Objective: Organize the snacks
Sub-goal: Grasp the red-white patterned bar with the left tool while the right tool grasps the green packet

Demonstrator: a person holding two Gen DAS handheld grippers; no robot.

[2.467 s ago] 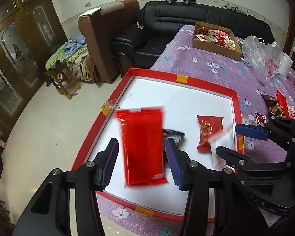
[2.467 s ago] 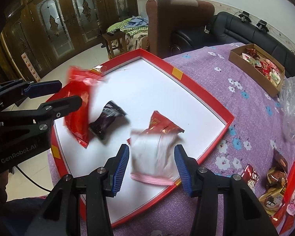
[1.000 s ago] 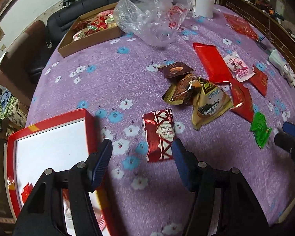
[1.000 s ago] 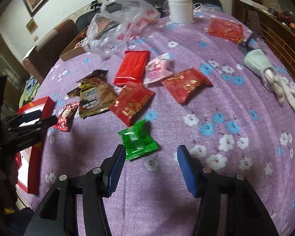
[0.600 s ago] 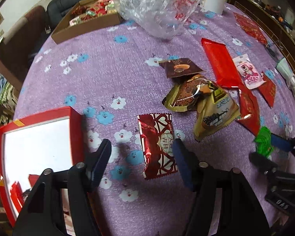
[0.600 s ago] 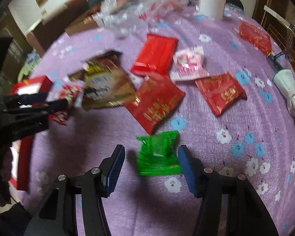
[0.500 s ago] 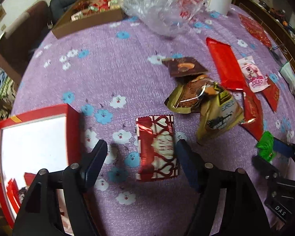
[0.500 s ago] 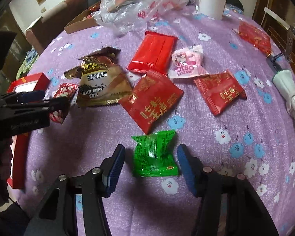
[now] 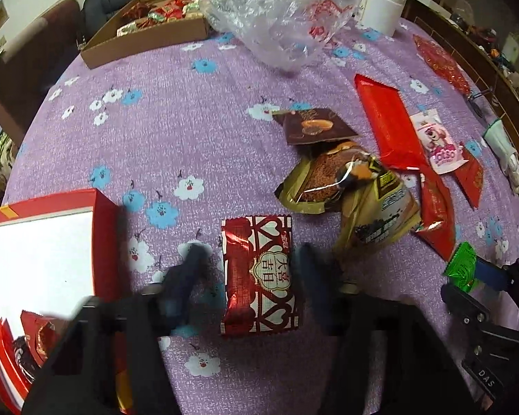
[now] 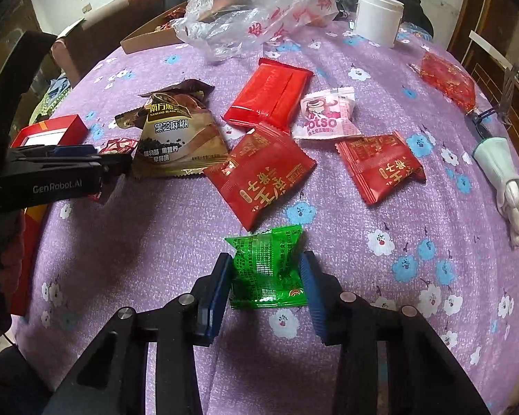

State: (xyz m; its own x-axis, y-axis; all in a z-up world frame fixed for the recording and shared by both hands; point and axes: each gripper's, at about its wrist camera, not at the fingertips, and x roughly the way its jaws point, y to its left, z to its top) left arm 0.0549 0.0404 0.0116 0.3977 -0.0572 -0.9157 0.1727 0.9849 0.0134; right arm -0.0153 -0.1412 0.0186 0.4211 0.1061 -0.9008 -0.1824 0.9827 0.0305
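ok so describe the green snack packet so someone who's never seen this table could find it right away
On the purple flowered tablecloth, find the loose spread of snack packets in the middle. At its near edge, just below the big red packet, lies the green packet, between the fingers of the right tool. It is the only green wrapper there; its neighbours are red, gold or pink.
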